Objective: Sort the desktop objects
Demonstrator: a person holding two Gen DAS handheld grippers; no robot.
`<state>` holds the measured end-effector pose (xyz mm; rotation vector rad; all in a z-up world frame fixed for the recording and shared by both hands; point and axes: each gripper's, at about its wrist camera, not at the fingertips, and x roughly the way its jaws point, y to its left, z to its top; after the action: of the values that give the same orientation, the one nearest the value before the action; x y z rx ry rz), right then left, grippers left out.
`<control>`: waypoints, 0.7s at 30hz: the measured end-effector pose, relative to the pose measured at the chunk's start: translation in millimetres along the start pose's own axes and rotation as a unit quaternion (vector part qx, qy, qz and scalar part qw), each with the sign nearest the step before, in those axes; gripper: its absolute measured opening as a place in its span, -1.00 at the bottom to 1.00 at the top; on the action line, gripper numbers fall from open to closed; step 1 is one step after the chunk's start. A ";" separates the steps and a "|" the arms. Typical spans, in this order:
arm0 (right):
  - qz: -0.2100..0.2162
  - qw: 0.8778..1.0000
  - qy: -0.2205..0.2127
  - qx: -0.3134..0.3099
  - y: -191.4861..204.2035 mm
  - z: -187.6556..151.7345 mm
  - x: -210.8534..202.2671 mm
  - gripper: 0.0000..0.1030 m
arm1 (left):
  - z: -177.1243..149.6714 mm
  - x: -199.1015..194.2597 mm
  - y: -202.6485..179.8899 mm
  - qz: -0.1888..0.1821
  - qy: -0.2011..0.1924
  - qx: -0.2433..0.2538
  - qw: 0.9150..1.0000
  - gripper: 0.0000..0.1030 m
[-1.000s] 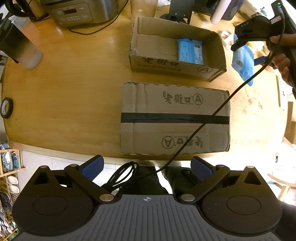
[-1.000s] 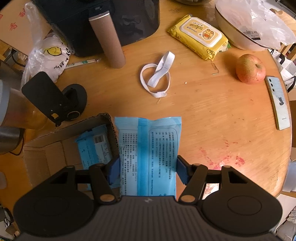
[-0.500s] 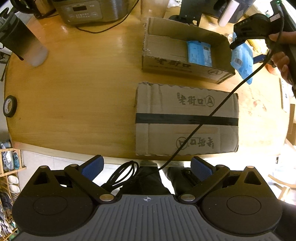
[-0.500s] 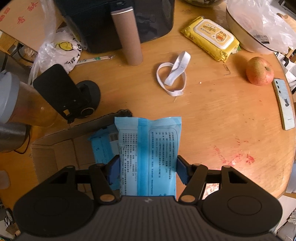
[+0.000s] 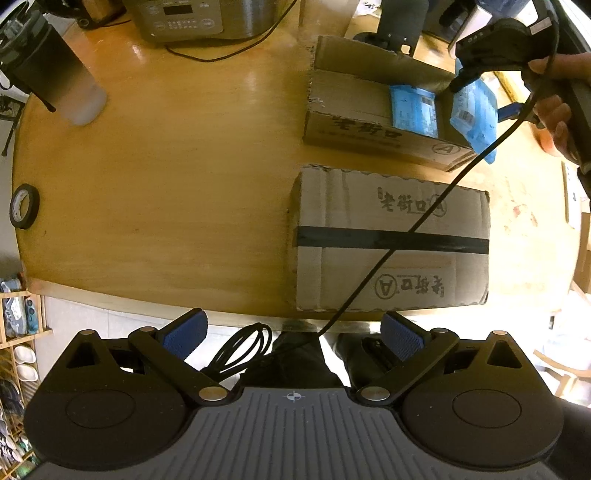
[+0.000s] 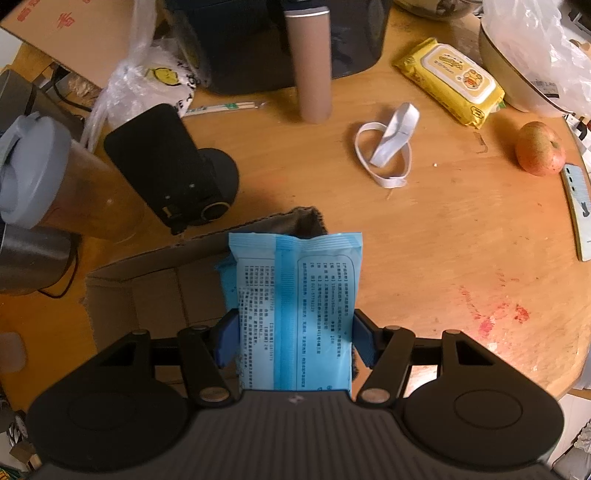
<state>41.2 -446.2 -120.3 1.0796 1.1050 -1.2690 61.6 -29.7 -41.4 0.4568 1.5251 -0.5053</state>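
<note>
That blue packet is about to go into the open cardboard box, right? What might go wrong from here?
Two things, I think. The blue packet, clamped in the right gripper, hangs over the open box's right-hand wall, so if let go now it might catch the rim or drop on the table. Also, the gripper's black cable drapes across the taped box and could snag.

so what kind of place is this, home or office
Most likely a home, at a round wooden dining table. A countertop cooker stands at its far edge, an apple and a yellow wet-wipes pack lie on it, and a shoe rack stands beside it.
</note>
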 end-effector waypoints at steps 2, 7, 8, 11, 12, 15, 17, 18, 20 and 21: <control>0.001 1.000 -0.001 -0.001 5.2 -1.2 0.0 0.20 | 0.2 -0.5 3.0 -0.001 0.000 -0.001 1.000 1.00; 0.002 1.000 -0.002 -0.001 16.8 -4.4 0.0 0.20 | 0.0 -1.9 10.2 -0.002 0.000 -0.003 1.000 1.00; 0.003 1.000 -0.002 -0.001 19.3 -5.1 0.1 0.20 | -0.2 -2.1 11.6 -0.002 -0.001 -0.003 1.000 1.00; 0.004 1.000 -0.002 -0.003 26.3 -7.2 0.7 0.20 | -0.7 -2.0 15.0 -0.002 -0.001 -0.004 1.000 1.00; 0.005 1.000 -0.002 -0.004 28.4 -7.8 0.9 0.20 | -0.9 -2.0 16.1 -0.002 -0.001 -0.005 1.000 1.00; 0.005 1.000 -0.002 -0.006 35.0 -9.6 1.4 0.20 | -1.5 -1.6 19.4 -0.002 0.000 -0.007 1.000 1.00; 0.006 1.000 -0.002 -0.006 39.2 -10.8 1.4 0.20 | -1.9 -1.6 21.7 -0.002 -0.001 -0.009 1.000 1.00; 0.007 1.000 -0.002 -0.007 41.2 -11.4 1.5 0.20 | -2.1 -1.6 23.1 -0.002 -0.001 -0.010 1.000 1.00; 0.007 1.000 -0.003 -0.008 46.0 -12.3 1.8 0.20 | -2.4 -1.5 25.5 -0.002 -0.001 -0.012 1.000 1.00; 0.008 1.000 -0.002 -0.009 48.4 -12.8 2.0 0.20 | -2.5 -1.4 26.8 -0.002 -0.001 -0.013 1.000 1.00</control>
<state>89.3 -433.1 -124.6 1.0695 1.1001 -1.2470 75.0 -6.3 -40.9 0.4331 1.5300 -0.4886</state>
